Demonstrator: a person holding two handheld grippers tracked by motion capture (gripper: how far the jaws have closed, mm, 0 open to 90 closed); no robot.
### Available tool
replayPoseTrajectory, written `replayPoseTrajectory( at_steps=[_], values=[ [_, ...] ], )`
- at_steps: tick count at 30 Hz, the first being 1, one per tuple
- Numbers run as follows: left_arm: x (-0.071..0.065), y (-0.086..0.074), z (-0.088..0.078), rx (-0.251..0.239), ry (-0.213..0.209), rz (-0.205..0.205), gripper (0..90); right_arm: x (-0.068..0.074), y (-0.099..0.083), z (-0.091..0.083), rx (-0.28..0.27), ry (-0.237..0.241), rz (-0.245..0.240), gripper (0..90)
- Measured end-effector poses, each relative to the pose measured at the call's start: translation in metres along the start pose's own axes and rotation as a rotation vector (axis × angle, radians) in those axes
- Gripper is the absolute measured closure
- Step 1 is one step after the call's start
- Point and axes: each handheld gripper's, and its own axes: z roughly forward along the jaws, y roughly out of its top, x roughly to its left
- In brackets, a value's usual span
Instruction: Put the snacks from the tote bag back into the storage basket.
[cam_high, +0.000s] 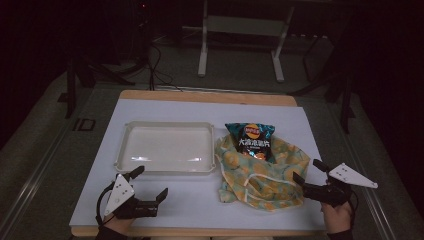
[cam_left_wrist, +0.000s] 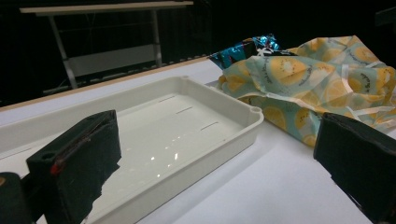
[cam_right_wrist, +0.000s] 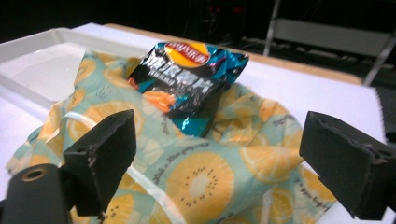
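Observation:
A teal chip bag (cam_high: 250, 139) (cam_right_wrist: 187, 84) lies half inside a crumpled fruit-print cloth bag (cam_high: 262, 175) (cam_right_wrist: 196, 172) at the table's right middle; its white drawstring loops across the front. An empty cream tray (cam_high: 167, 148) (cam_left_wrist: 187, 121) sits to the cloth bag's left. My left gripper (cam_high: 150, 184) (cam_left_wrist: 215, 172) rests open near the front edge, just before the tray's near corner, nothing between its jaws. My right gripper (cam_high: 309, 171) (cam_right_wrist: 224, 154) is open at the cloth bag's right edge, pointing across it toward the chip bag, jaws apart and holding nothing.
A white sheet (cam_high: 165, 205) covers the wooden table (cam_high: 200, 95). Beyond the far edge stands a white metal frame (cam_high: 240, 35) on a dark floor with cables. Bare sheet lies along the front edge between my two hands.

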Motion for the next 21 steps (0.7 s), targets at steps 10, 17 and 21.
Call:
replayPoseTrajectory(
  at_steps=[10, 17, 21],
  values=[
    [0.0, -0.002, -0.009, 0.026, -0.021, 0.018, 1.1, 0.002, 0.002, 0.0, 0.032, 0.019, 0.009, 10.5],
    [-0.003, -0.002, -0.009, 0.019, -0.03, 0.03, 1.2, 0.005, 0.016, -0.005, 0.004, 0.051, -0.022, 10.5],
    [-0.005, -0.002, -0.007, 0.025, -0.028, 0.039, 1.2, 0.008, 0.029, -0.005, -0.005, 0.042, -0.055, 10.5]
  ],
)
